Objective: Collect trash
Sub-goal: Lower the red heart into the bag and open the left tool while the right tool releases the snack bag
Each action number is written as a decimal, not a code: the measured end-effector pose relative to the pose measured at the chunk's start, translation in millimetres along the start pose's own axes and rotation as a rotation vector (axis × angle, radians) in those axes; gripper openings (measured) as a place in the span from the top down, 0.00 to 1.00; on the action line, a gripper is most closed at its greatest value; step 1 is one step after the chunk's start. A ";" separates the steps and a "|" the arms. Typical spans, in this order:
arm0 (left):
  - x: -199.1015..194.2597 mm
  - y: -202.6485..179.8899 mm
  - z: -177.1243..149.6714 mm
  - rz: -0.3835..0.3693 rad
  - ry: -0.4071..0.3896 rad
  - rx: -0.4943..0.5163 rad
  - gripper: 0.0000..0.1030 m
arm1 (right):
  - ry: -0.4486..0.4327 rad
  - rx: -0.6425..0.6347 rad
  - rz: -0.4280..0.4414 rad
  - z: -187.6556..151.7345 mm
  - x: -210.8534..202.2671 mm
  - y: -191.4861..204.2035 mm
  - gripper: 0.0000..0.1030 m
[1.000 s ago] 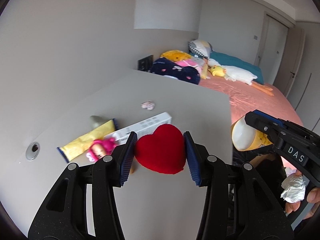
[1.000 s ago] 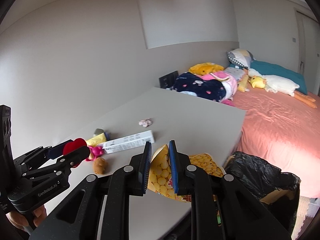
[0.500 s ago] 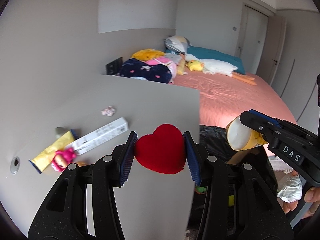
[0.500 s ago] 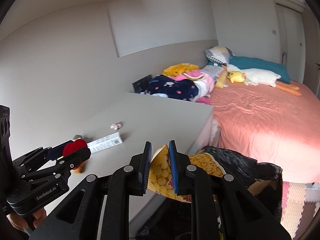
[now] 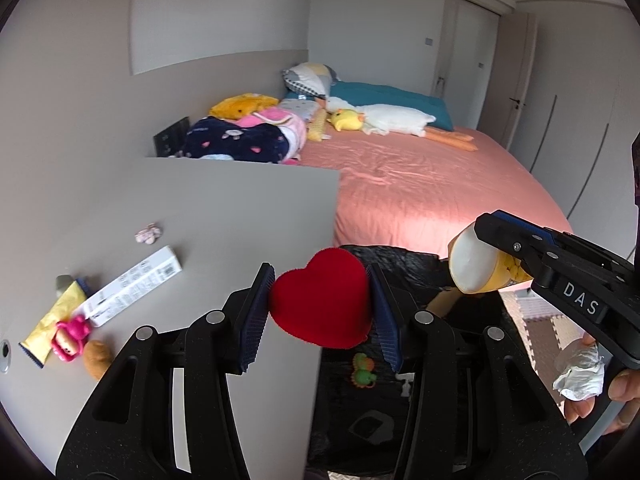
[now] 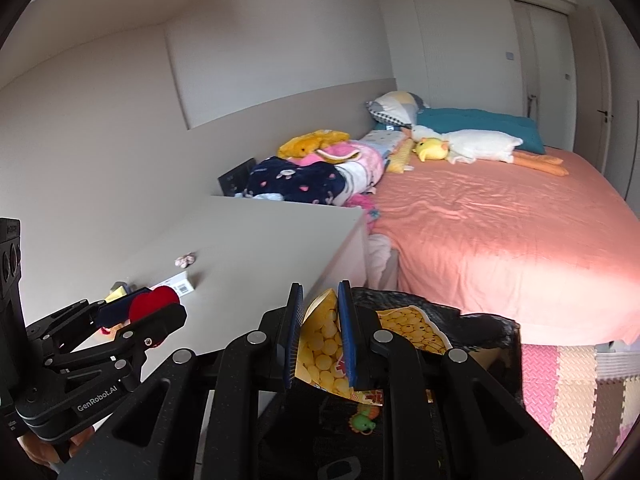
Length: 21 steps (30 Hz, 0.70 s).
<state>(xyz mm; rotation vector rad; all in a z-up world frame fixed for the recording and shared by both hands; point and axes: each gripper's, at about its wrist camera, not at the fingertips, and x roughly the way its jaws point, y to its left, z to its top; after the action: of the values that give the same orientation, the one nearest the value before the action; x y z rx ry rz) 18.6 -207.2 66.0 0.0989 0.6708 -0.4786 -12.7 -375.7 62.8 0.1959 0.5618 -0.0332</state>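
My left gripper (image 5: pixel 320 304) is shut on a red plush heart (image 5: pixel 320 298) and holds it over the grey table's right edge, above the black trash bag (image 5: pixel 400 256). It also shows at the left of the right wrist view (image 6: pixel 154 304). My right gripper (image 6: pixel 319 332) is shut on a yellow snack bag (image 6: pixel 320 352) and holds it over the open trash bag (image 6: pixel 480 324); the snack bag also shows in the left wrist view (image 5: pixel 476 266). A green toy (image 6: pixel 363 420) lies inside the bag.
On the grey table (image 5: pixel 224 208) lie a white box (image 5: pixel 132 286), a yellow tube (image 5: pixel 56 316), a pink toy (image 5: pixel 70 336), a brown lump (image 5: pixel 97 362) and a small pink wrapper (image 5: pixel 149 234). A pink bed (image 6: pixel 500 220) with plush toys lies beyond. The hand holds crumpled foil (image 5: pixel 580 368).
Both grippers have swung right, off the table and toward the black trash bag, each still holding its item. The bag's inside has come into view.
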 end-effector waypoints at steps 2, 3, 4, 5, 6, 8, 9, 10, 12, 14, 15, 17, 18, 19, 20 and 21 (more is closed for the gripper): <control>3.2 -6.9 1.7 -0.013 0.004 0.013 0.55 | -0.005 0.010 -0.011 0.3 -2.8 -7.6 0.81; 4.3 -9.7 2.4 -0.017 0.005 0.018 0.55 | -0.008 0.017 -0.017 0.2 -4.4 -11.9 0.81; 5.8 -13.0 3.2 -0.022 0.007 0.024 0.55 | -0.009 0.021 -0.021 0.8 -4.0 -14.2 0.81; 7.6 -16.5 3.8 -0.029 0.010 0.030 0.55 | -0.010 0.027 -0.028 0.6 -5.1 -17.7 0.81; 7.2 -20.6 2.5 -0.034 0.011 0.034 0.55 | -0.012 0.032 -0.035 0.3 -6.4 -21.8 0.81; 10.3 -26.6 3.3 -0.045 0.016 0.043 0.55 | -0.014 0.041 -0.047 -0.3 -8.2 -28.0 0.81; 11.8 -29.1 3.6 -0.050 0.018 0.046 0.55 | -0.014 0.047 -0.054 -0.7 -9.4 -32.1 0.81; 13.4 -32.1 3.8 -0.056 0.020 0.051 0.55 | -0.015 0.050 -0.060 -0.7 -10.5 -34.1 0.81; 16.5 -37.7 4.5 -0.072 0.026 0.059 0.55 | -0.017 0.060 -0.076 -1.9 -12.8 -41.8 0.81; 20.1 -43.1 5.7 -0.083 0.033 0.069 0.55 | -0.019 0.070 -0.088 -2.6 -14.4 -48.0 0.81; 22.8 -47.8 6.4 -0.090 0.039 0.077 0.55 | -0.020 0.076 -0.096 -3.1 -15.6 -52.1 0.81; 26.1 -54.3 6.5 -0.108 0.045 0.084 0.55 | -0.022 0.087 -0.109 -3.4 -16.7 -58.4 0.81; 28.6 -57.4 7.0 -0.120 0.048 0.090 0.55 | -0.022 0.093 -0.118 -3.8 -17.8 -62.3 0.81; 30.5 -60.5 7.2 -0.130 0.051 0.097 0.55 | -0.023 0.097 -0.123 -4.4 -19.2 -64.9 0.81; 32.1 -64.4 7.3 -0.138 0.053 0.103 0.55 | -0.023 0.104 -0.131 -4.6 -20.5 -69.2 0.81; 33.9 -68.3 7.5 -0.146 0.056 0.112 0.55 | -0.024 0.110 -0.138 -5.1 -21.5 -72.9 0.81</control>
<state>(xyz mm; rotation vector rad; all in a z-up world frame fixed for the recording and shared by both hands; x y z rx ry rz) 14.8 -283.0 55.2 0.1698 0.7093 -0.6557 -39.7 -446.7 57.2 0.2635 0.5497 -0.2006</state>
